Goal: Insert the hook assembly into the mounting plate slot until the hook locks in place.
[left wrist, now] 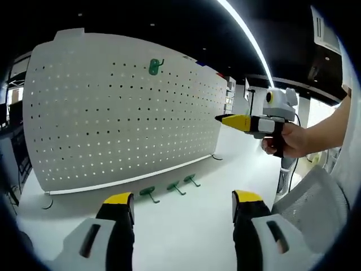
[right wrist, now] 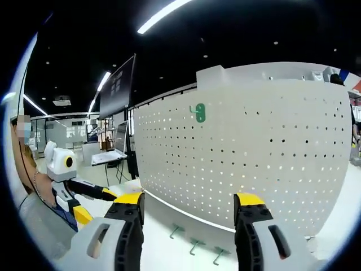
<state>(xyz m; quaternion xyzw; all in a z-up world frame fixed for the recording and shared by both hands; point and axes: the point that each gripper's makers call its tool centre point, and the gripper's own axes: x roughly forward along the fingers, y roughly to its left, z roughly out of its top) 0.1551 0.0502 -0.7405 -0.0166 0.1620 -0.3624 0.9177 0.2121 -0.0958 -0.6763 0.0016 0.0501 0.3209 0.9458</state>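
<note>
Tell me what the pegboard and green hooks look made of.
The white perforated pegboard looks like painted sheet metal, possibly plastic: thin, smooth matte face, evenly punched holes. The small green hooks lying on the table and the one mounted on the board look like moulded plastic or coated metal; too small to tell.

- White table top [left wrist: 186, 226], bare surface under the upright board.
- Ceiling light strip [left wrist: 248, 35], long and bright against a dark ceiling.
- White mesh-backed chair [left wrist: 316, 197], at the table's edge.
- Dark wall screen [right wrist: 117, 86], hung high, tilted.
- Open laptop [right wrist: 110, 155] on a stand in the background.
</note>
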